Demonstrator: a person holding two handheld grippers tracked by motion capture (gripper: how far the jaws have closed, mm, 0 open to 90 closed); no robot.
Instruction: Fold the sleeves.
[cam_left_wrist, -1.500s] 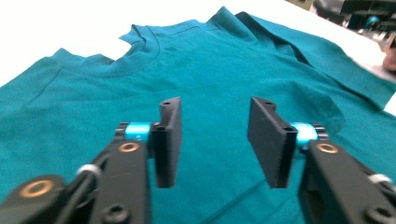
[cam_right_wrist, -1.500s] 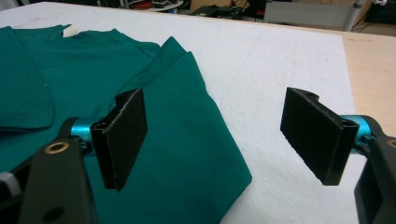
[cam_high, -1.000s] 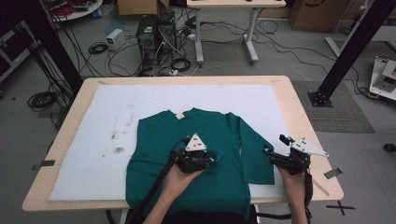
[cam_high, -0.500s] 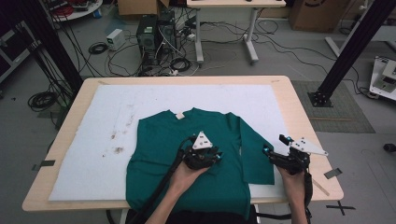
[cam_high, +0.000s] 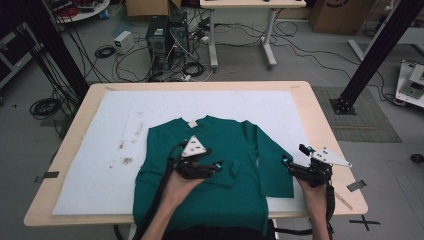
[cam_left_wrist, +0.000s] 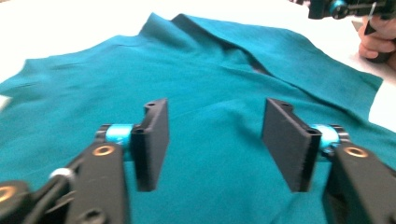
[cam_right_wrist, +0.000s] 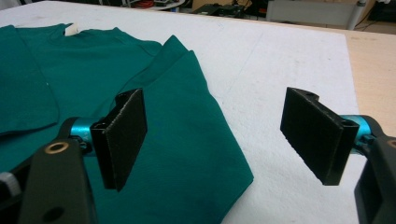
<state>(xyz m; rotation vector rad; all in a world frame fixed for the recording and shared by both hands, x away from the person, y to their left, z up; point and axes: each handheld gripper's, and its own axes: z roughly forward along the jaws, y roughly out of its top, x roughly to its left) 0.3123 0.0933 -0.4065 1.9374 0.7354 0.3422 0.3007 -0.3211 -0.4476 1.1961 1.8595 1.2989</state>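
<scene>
I have the green long-sleeved shirt (cam_high: 220, 165) lying flat on the white mat (cam_high: 110, 150) that covers the counter (cam_high: 325, 130), its hem at the near edge. As I read it, the fold is partway: one sleeve is laid across the chest, where its cuff (cam_high: 231, 172) rests, and the other sleeve (cam_high: 272, 165) lies straight along the side, not yet folded. My left hand-held gripper (cam_high: 212, 167) hovers over the chest; its jaws have just been opening and nothing sits between them. My right hand-held gripper (cam_high: 295, 161) waits released beside the straight sleeve, holding nothing.
</scene>
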